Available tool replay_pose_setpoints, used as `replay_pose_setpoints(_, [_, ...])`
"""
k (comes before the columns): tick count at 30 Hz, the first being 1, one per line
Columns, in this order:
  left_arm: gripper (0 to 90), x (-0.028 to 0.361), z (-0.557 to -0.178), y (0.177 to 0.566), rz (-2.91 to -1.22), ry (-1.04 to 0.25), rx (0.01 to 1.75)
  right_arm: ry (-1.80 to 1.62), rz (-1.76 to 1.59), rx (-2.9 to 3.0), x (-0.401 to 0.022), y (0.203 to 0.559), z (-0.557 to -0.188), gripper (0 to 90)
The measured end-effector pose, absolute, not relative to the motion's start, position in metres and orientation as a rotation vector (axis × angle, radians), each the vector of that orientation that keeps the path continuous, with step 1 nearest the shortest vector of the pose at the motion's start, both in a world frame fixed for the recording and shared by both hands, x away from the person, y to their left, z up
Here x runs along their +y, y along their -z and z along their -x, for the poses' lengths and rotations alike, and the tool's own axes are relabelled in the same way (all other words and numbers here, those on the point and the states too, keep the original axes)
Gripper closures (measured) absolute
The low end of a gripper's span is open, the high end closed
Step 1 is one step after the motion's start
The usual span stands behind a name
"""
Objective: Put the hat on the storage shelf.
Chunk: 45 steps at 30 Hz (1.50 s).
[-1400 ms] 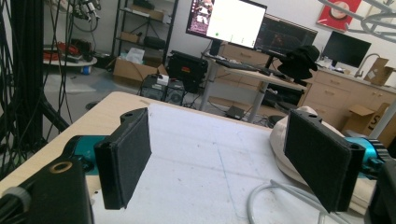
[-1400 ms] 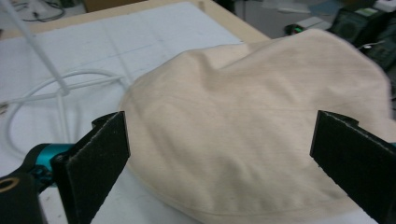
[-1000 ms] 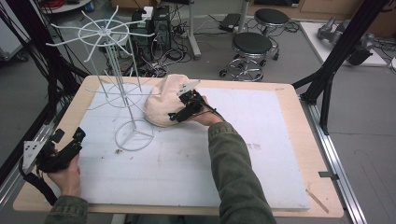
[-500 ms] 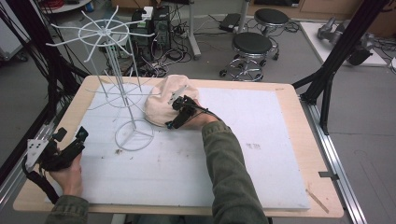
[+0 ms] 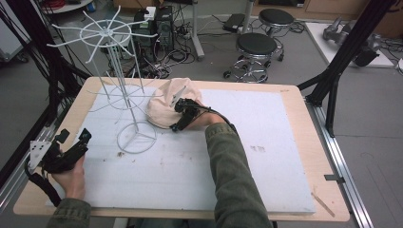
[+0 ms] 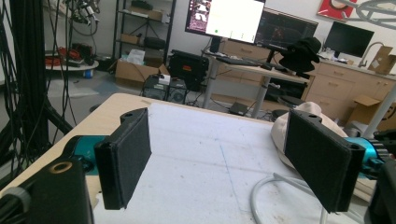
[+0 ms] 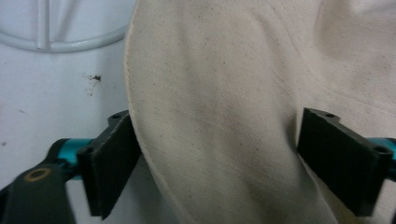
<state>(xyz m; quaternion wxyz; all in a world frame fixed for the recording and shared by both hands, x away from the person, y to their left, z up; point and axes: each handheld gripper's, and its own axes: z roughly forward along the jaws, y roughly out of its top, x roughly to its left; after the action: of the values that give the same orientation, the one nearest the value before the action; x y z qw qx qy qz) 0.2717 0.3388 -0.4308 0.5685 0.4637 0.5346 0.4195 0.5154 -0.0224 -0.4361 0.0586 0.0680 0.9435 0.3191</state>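
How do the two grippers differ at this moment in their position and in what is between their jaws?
The right gripper is at the cream hat beside the white wire rack, while the left gripper rests near the table's left edge. The right gripper's jaws, just closing, have the hat's brim between them; the left's stand wide with nothing between. Both have black jaws.

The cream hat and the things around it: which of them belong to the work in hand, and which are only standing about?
Part of the work:
- cream hat, its brim between the right tool's just-closing jaws
- white wire stand beside the hat, probably
- left tool, open, waiting

Standing about:
- two black stools
- monitor and black hat on the far desk
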Motion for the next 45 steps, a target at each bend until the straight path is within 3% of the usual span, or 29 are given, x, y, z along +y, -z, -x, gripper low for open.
replay_pose_setpoints(3, [23.3,0.339,-0.272,0.431,-1.087,-0.984,1.257,-0.964,-0.199,2.875,-0.022,0.435,-0.515,26.2])
replay_pose_setpoints(5, [23.2,0.339,-0.272,0.431,-1.086,-0.982,1.259,-0.908,-0.11,2.849,-0.019,0.428,-0.509,37.0])
replay_pose_setpoints(9, [23.3,0.34,-0.272,0.431,-1.074,-0.975,1.267,-0.883,-0.09,2.852,-0.021,0.419,-0.506,49.8])
replay_pose_setpoints(11, [23.3,0.34,-0.272,0.432,-1.07,-0.973,1.269,-0.88,-0.097,2.853,-0.021,0.417,-0.506,51.4])
replay_pose_setpoints(19, [23.3,0.342,-0.27,0.431,-1.057,-0.972,1.273,-0.888,-0.094,2.841,-0.024,0.404,-0.497,72.6])
replay_pose_setpoints(27, [23.3,0.343,-0.269,0.431,-1.049,-0.969,1.273,-0.909,-0.185,2.829,-0.027,0.4,-0.498,77.8])
replay_pose_setpoints(45, [23.3,0.34,-0.27,0.431,-1.066,-0.97,1.263,-1.105,-0.377,2.717,-0.066,0.381,-0.483,78.0])
